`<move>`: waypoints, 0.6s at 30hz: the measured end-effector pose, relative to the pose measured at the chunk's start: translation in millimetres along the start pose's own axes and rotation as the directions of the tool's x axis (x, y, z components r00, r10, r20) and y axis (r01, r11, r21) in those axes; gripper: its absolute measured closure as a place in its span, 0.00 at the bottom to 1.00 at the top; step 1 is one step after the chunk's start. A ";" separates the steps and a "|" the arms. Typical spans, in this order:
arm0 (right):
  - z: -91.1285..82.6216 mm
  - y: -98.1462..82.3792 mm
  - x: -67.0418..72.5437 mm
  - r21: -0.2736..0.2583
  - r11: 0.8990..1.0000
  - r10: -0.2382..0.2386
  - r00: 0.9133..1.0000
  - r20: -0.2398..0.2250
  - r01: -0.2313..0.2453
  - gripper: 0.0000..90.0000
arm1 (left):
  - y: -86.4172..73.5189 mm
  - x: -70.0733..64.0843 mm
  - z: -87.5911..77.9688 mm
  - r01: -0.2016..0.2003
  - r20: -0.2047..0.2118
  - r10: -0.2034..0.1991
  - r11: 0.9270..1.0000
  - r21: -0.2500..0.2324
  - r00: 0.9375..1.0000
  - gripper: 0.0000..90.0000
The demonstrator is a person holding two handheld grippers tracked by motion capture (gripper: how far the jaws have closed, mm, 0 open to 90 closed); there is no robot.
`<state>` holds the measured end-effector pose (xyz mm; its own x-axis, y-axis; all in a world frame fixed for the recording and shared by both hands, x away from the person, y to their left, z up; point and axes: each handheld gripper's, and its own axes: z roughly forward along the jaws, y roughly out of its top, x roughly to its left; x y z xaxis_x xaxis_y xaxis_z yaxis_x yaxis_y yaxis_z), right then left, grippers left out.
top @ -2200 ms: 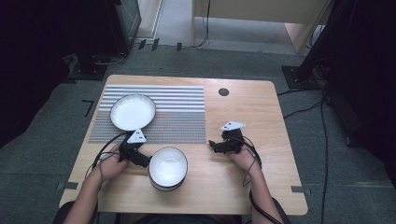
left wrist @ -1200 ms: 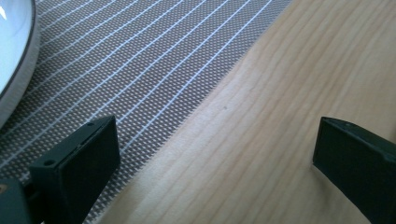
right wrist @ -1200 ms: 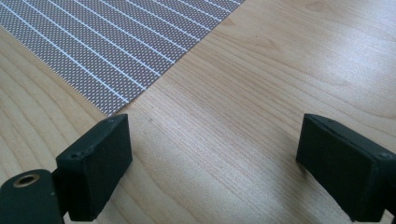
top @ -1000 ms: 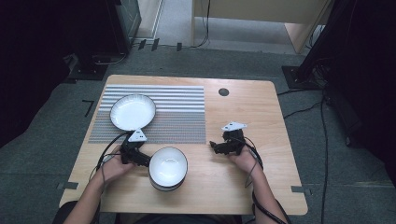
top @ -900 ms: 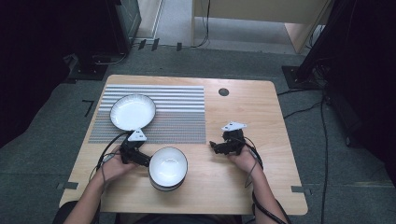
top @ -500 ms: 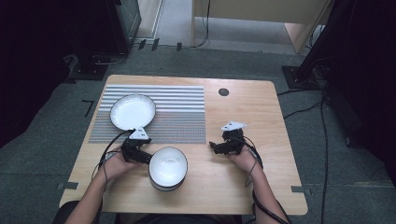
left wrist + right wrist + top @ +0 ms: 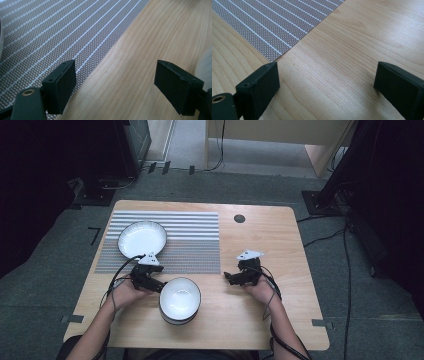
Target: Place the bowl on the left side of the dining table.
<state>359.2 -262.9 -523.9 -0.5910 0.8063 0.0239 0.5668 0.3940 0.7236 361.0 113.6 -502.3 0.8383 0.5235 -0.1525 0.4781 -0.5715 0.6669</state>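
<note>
The bowl [image 7: 180,300] sits just off my left gripper [image 7: 159,286], at its right jaw's outer side, not between the jaws, which have just been closing yet stand apart over bare table [image 7: 260,240]. My right gripper [image 7: 229,277] stands open, well apart.

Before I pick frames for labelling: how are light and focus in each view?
High view: table evenly lit, floor around it dark, bowl sharp with slight glare. Left gripper view: mat crisp, white bowl edge at right blurred. Right gripper view: wood grain sharp, near jaws a little soft.
</note>
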 end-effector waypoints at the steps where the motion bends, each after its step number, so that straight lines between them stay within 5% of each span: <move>1: 0.0 0.0 0.0 0.000 1.000 0.000 1.000 0.000 0.000 0.06 | 0.0 0.0 0.0 0.000 0.000 0.000 1.000 0.000 1.000 0.20; 11: 0.0 0.0 0.0 0.000 1.000 0.000 1.000 0.000 0.000 0.06 | 14.4 8.5 4.3 0.015 0.065 -0.017 0.999 0.036 0.998 0.20; 18: 0.4 0.4 0.3 0.003 1.000 0.000 1.000 0.000 0.000 0.06 | 26.2 9.7 4.3 0.004 0.079 -0.004 1.000 -0.003 0.997 0.27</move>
<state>359.5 -262.3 -523.9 -0.5909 0.8064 0.0241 0.5685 0.3950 0.7216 382.8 101.1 -489.5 0.8547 0.4740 -0.2119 0.4806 -0.5677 0.6684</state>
